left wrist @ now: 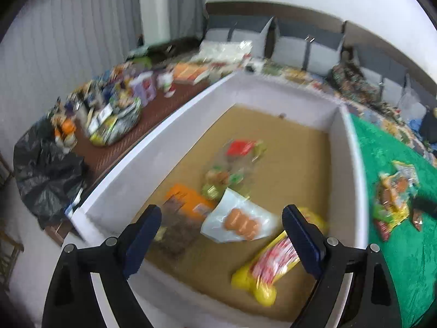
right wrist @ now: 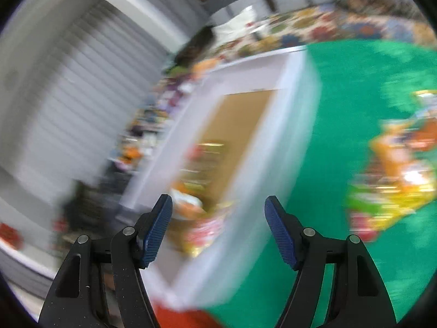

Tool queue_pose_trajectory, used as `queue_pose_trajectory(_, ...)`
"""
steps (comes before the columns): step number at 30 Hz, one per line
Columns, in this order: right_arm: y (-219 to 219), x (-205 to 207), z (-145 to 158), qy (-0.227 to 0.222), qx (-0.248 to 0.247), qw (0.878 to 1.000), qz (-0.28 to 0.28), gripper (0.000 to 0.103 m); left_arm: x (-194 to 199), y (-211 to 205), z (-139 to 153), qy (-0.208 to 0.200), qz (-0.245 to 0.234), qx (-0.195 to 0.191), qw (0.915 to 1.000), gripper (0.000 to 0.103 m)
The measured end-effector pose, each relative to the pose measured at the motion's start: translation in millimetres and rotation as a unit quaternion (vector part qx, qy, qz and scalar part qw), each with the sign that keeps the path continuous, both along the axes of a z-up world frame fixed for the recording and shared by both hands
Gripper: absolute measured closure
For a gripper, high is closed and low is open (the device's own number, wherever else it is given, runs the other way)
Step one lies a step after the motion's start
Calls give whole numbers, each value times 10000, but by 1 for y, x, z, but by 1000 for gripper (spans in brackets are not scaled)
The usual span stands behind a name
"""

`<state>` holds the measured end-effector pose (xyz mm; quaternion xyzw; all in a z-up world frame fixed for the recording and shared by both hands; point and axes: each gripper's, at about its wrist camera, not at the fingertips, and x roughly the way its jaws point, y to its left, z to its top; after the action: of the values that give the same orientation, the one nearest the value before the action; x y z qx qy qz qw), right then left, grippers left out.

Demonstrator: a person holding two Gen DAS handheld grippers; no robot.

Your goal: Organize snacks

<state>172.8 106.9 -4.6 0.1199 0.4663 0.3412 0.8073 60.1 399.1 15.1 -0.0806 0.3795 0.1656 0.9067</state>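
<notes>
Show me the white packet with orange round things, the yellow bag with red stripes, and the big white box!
White packet with orange rounds (left wrist: 237, 222): left wrist view, packet's middle.
Yellow bag with red stripes (left wrist: 269, 265): left wrist view, striped middle.
Big white box (left wrist: 153, 147): left wrist view, left wall.

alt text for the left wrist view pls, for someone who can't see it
The open left tool hangs empty over a white box with a brown floor, holding several snack packs: a yellow bag, a clear pack of three orange pieces and an orange packet. More snacks lie on a green cloth to the right.
</notes>
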Motion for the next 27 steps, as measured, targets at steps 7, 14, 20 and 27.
queue_pose_trajectory(7, -160, -31, -72, -1044, -2608, 9537, -1075, 29, 35, -80, -2, -164, -860, 496, 9949, 13)
queue_pose_trajectory(14, -311, -63, -83, -1005, -3157, 9137, -2353, 29, 44, -134, -25, 420, -1237, 794, 9882, 14)
queue_pose_trajectory(20, -356, -62, -95, -706, -2894, 9110, -2852, 30, 27, -152, -26, 423, -1170, 635, 9902, 13)
queue_pose_trajectory(27, -358, -46, -100, -534, -2669, 9106, -3110, 18, 28, -163, -28, 514, -1232, 827, 9876, 13)
